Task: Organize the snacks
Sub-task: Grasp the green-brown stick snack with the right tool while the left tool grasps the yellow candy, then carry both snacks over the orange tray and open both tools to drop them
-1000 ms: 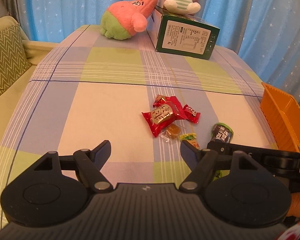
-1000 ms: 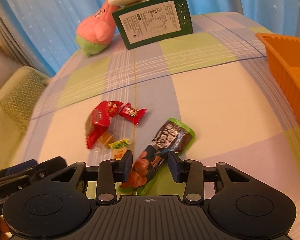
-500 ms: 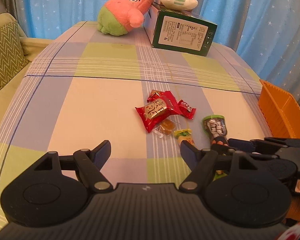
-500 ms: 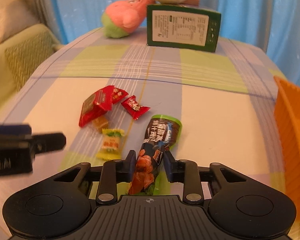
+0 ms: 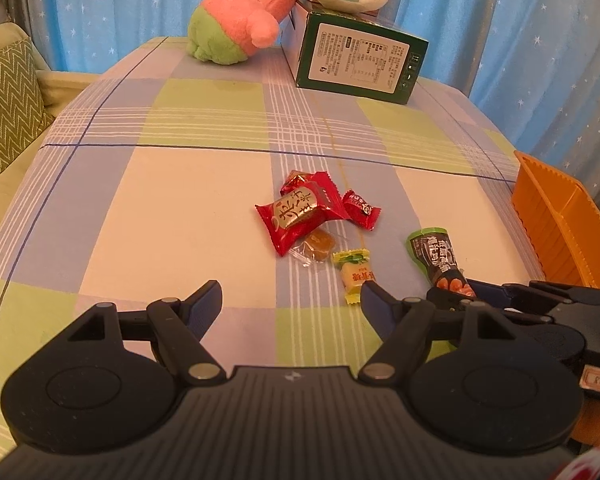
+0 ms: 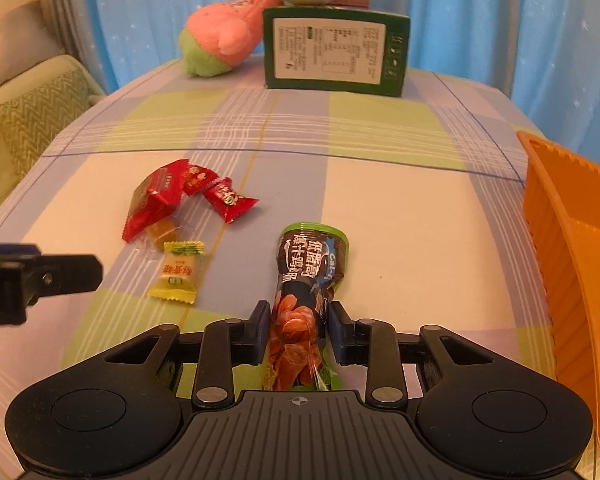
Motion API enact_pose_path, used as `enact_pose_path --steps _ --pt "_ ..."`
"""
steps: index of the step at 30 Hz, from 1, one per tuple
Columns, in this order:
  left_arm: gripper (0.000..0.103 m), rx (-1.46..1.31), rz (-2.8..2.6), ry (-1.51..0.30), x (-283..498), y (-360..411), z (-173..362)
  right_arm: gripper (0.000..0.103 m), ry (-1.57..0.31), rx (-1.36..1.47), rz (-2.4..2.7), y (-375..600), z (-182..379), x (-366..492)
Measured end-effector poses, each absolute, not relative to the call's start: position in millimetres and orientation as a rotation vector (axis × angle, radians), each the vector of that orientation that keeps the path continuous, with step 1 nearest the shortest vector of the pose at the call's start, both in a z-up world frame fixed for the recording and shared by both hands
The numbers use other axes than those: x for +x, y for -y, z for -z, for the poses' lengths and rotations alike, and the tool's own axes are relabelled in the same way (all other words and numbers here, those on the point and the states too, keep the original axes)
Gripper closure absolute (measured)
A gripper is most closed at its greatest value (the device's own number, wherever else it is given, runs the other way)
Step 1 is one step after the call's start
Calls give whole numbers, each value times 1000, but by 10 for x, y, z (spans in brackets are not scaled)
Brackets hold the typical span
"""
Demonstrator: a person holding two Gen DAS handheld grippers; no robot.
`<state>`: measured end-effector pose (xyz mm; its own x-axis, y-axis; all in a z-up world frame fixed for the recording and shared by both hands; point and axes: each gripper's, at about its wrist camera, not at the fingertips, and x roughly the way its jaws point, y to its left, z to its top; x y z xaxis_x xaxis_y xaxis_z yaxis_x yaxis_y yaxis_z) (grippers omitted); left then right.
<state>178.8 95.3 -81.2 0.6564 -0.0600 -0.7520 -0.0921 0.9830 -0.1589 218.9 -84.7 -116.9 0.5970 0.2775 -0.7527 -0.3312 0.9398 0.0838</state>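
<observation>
Right hand-held gripper (image 6: 299,334) is clamped on the dark snack pouch (image 6: 305,288), lying on the counter (image 6: 412,232), orange bin (image 6: 572,264) at 3 o'clock. Left hand-held gripper (image 5: 291,299) spread wide, holding nothing.

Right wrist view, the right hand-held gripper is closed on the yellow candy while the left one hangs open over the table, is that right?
Not quite. The right hand-held gripper is closed on the long dark snack pouch, not the yellow candy, which lies free on the tablecloth to its left; the right wrist view shows this. The left hand-held gripper does hang open over the table.
</observation>
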Motion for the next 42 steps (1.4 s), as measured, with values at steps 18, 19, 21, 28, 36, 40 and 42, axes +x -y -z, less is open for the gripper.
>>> enact_pose_path --steps 18,19,21,28,36,40,42 --pt "63 -127 37 -858 2188 -382 1134 73 -831 -3 -300 1419 1032 1980" --pt "64 -111 33 -853 2203 -358 1142 73 -833 0 -299 1432 1039 1969" --pt "71 -71 29 -850 2225 -311 1150 74 -837 5 -297 1452 1049 1953" --pt "85 -26 18 -871 2132 -264 1102 74 -836 23 -295 1516 1029 1903" --pt "85 -73 21 -857 1822 -204 836 74 -817 46 -293 1580 865 1793" --pt "85 -100 20 -841 1653 -179 652 74 -803 64 -288 1642 724 1677" --pt "85 -103 24 -831 1566 -158 555 74 -796 71 -286 1669 649 1606"
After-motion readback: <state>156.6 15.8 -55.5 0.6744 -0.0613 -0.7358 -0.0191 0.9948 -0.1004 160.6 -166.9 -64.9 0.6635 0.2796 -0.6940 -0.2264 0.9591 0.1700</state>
